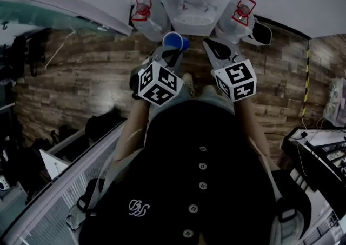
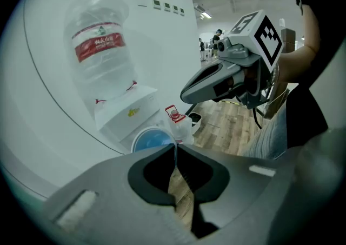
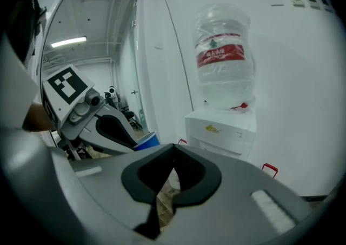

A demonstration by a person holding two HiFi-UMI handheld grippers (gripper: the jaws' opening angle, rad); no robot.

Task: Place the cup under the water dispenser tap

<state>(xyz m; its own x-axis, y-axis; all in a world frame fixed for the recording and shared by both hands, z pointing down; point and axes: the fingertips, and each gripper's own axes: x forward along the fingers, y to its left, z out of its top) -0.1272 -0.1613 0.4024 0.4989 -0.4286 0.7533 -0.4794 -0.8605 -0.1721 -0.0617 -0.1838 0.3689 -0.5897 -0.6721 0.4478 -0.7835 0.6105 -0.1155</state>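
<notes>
A blue cup (image 1: 175,41) hangs in front of the white water dispenser (image 1: 192,0), short of its taps. My left gripper (image 1: 170,50) is shut on the cup's rim; in the left gripper view the thin rim edge is pinched between the jaws (image 2: 175,151), with the cup's blue inside (image 2: 151,141) just beyond. The right gripper (image 1: 213,46) is beside it on the right, shut with nothing in it (image 3: 174,149). The right gripper view shows the left gripper (image 3: 108,127) with the cup (image 3: 147,141), and the dispenser (image 3: 221,130) with its big bottle (image 3: 221,54).
A clear jug with a red handle stands on each side of the dispenser (image 1: 143,8) (image 1: 243,11). A white wall is behind it and the floor (image 1: 92,81) is wood. A glass partition (image 1: 54,184) runs along the left and a desk with gear (image 1: 319,152) is at the right.
</notes>
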